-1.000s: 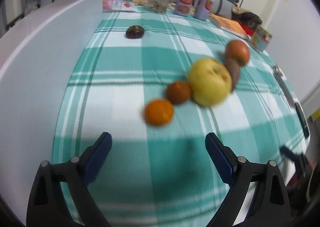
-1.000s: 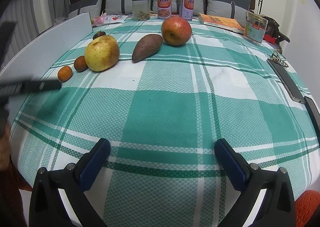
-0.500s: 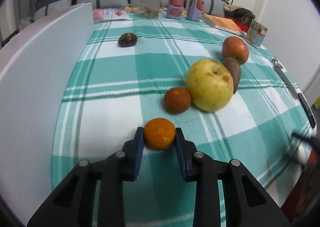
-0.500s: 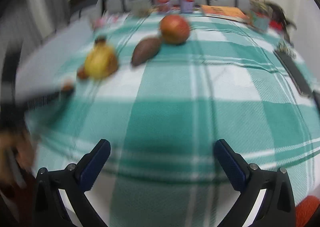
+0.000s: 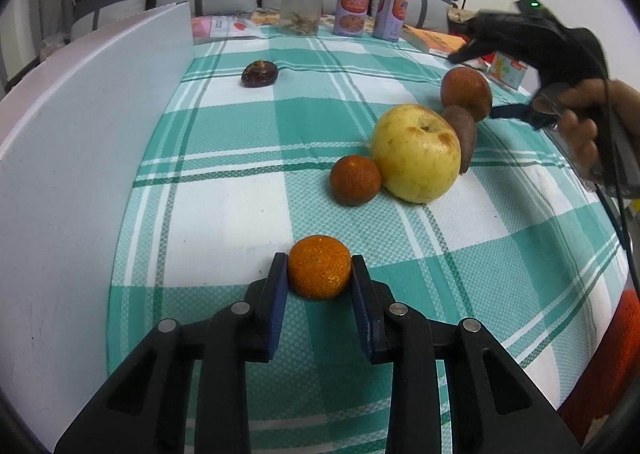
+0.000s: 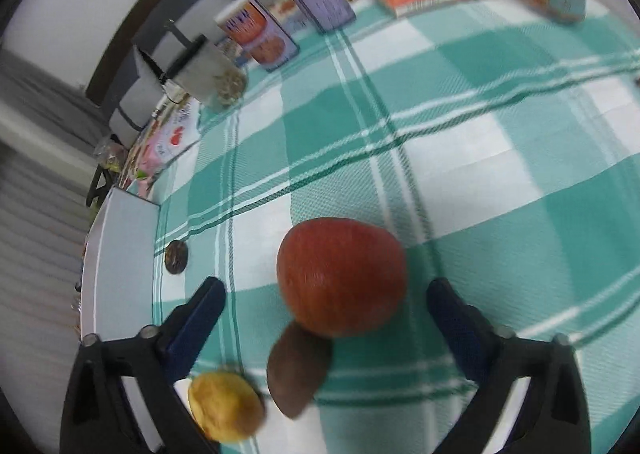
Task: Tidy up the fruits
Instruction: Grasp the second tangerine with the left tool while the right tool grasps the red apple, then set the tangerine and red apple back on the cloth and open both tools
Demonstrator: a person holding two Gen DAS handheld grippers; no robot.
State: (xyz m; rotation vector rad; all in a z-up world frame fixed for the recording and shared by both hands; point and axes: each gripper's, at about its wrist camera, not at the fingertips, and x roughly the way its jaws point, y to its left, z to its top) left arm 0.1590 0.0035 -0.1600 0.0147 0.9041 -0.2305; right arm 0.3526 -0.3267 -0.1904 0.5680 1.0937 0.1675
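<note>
My left gripper (image 5: 319,274) is shut on a small orange tangerine (image 5: 319,267) that rests on the checked cloth. Beyond it lie a darker tangerine (image 5: 354,180), a big yellow apple (image 5: 416,152), a brown sweet potato (image 5: 462,134), a red apple (image 5: 466,92) and a dark mangosteen (image 5: 259,74). My right gripper (image 6: 326,288) is open, its fingers either side of the red apple (image 6: 341,274) from above. The sweet potato (image 6: 298,370), the yellow apple (image 6: 225,406) and the mangosteen (image 6: 176,256) lie near it.
A white board (image 5: 72,158) stands along the table's left side. A clear jar (image 5: 301,12), two cans (image 5: 351,10), a book (image 5: 436,40) and a small box (image 5: 508,70) stand at the back. The right gripper and hand (image 5: 576,122) hover at the right.
My left gripper moved forward and closed on the orange tangerine. My right gripper swung across the table to the red apple and tilted down over it, still open.
</note>
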